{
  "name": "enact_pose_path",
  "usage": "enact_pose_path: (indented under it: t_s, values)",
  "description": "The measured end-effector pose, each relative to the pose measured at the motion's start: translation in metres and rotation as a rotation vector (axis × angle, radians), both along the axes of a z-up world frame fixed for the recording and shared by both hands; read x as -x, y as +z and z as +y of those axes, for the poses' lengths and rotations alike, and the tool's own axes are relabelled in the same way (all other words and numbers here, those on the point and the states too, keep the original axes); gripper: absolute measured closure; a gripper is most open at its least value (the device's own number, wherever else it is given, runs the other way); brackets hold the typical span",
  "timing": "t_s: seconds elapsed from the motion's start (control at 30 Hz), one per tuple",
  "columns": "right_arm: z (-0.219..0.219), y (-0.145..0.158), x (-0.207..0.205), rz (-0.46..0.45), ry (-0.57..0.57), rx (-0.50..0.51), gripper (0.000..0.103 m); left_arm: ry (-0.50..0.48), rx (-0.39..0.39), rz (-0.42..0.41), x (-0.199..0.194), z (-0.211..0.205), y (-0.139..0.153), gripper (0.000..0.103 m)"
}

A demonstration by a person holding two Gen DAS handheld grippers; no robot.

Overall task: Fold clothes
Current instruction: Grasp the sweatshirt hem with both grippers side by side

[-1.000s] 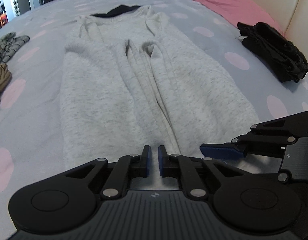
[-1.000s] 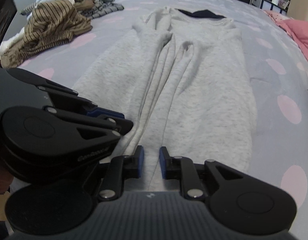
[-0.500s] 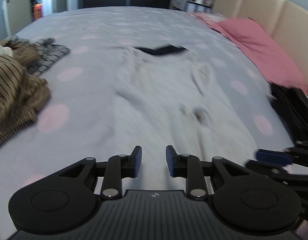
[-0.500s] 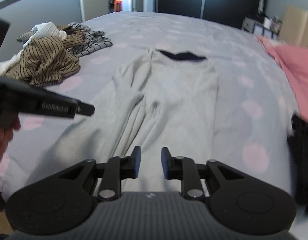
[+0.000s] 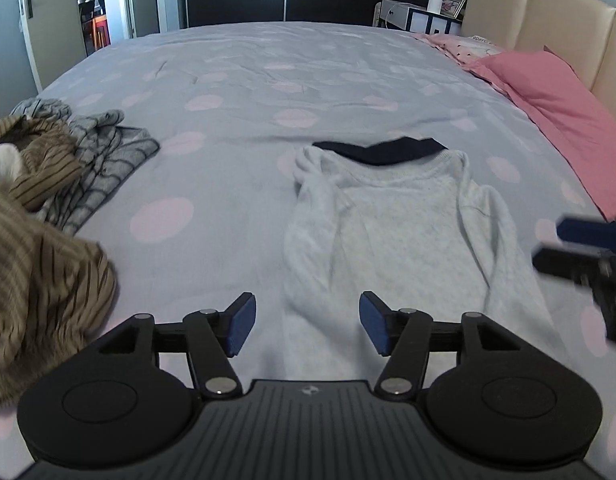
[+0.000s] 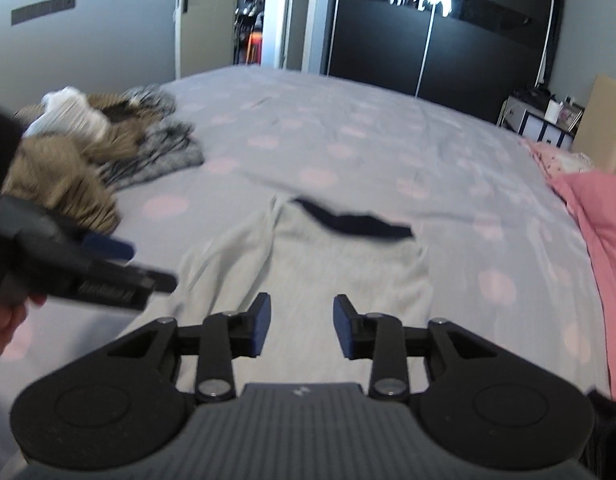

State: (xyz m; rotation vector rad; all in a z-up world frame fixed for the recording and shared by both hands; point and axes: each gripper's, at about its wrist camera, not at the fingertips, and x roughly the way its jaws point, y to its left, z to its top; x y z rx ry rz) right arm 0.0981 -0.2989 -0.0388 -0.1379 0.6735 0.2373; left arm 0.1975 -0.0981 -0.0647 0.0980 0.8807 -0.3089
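Note:
A light grey sweater point(image 5: 396, 236) with a dark navy collar point(image 5: 380, 151) lies flat on the bed, sleeves folded in along its body. It also shows in the right wrist view point(image 6: 328, 276). My left gripper point(image 5: 306, 330) is open and empty, raised above the sweater's near left part. My right gripper point(image 6: 302, 328) is open and empty, raised above the sweater's near end. Each gripper shows blurred in the other's view, the right one point(image 5: 584, 252) at the right edge, the left one point(image 6: 88, 272) at the left.
The bed has a lilac cover with pink dots point(image 5: 268, 92). A pile of striped brown and grey clothes point(image 5: 48, 184) lies at the left. A pink pillow point(image 5: 560, 120) lies at the right by the beige headboard point(image 5: 548, 20). Dark wardrobe doors point(image 6: 436, 32) stand behind.
Both grippers have opened from nearly shut and have lifted and pulled back from the sweater's near end. The sweater now lies farther away in both views.

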Motion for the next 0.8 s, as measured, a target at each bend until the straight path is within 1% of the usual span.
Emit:
enact_pose_path:
  t_s: [0.1, 0.23, 0.3, 0.37, 0.4, 0.5, 0.53, 0.57, 0.63, 0.67, 0.7, 0.77, 0.8]
  values:
    - [-0.002, 0.004, -0.029, -0.026, 0.010, -0.006, 0.066, -0.001, -0.003, -0.001, -0.014, 0.001, -0.004, 0.043]
    - [0.003, -0.016, -0.070, -0.010, 0.047, -0.035, 0.066, -0.006, 0.016, -0.003, -0.028, 0.003, -0.010, 0.042]
    - [0.007, -0.029, -0.088, 0.012, 0.076, -0.050, 0.067, -0.015, 0.031, -0.003, -0.037, 0.000, -0.013, 0.042]
    - [0.012, -0.042, -0.103, 0.027, 0.110, -0.052, 0.075, -0.025, 0.036, -0.006, -0.049, -0.005, -0.016, 0.042]
    - [0.014, -0.048, -0.111, 0.036, 0.122, -0.050, 0.076, -0.036, 0.037, -0.005, -0.055, -0.009, -0.018, 0.041]
    - [0.014, -0.066, -0.134, 0.063, 0.160, -0.050, 0.081, -0.068, 0.037, 0.005, -0.075, -0.023, -0.026, 0.040]
    - [0.013, -0.071, -0.141, 0.071, 0.166, -0.050, 0.085, -0.072, 0.029, 0.005, -0.082, -0.027, -0.029, 0.040]
    - [0.011, -0.075, -0.148, 0.079, 0.171, -0.050, 0.085, -0.071, 0.019, 0.006, -0.088, -0.030, -0.033, 0.041]
    - [0.005, -0.081, -0.157, 0.090, 0.193, -0.083, 0.085, -0.073, 0.031, 0.027, -0.099, -0.029, -0.041, 0.057]
    - [0.003, -0.082, -0.160, 0.091, 0.210, -0.106, 0.085, -0.074, 0.059, 0.045, -0.102, -0.025, -0.044, 0.080]
    - [0.000, -0.083, -0.163, 0.092, 0.228, -0.129, 0.085, -0.064, 0.080, 0.053, -0.104, -0.019, -0.045, 0.089]
    - [0.000, -0.084, -0.172, 0.114, 0.265, -0.173, 0.085, -0.040, 0.101, 0.047, -0.104, -0.010, -0.044, 0.096]
    - [0.001, -0.085, -0.176, 0.122, 0.284, -0.188, 0.085, -0.034, 0.110, 0.038, -0.103, -0.006, -0.041, 0.097]
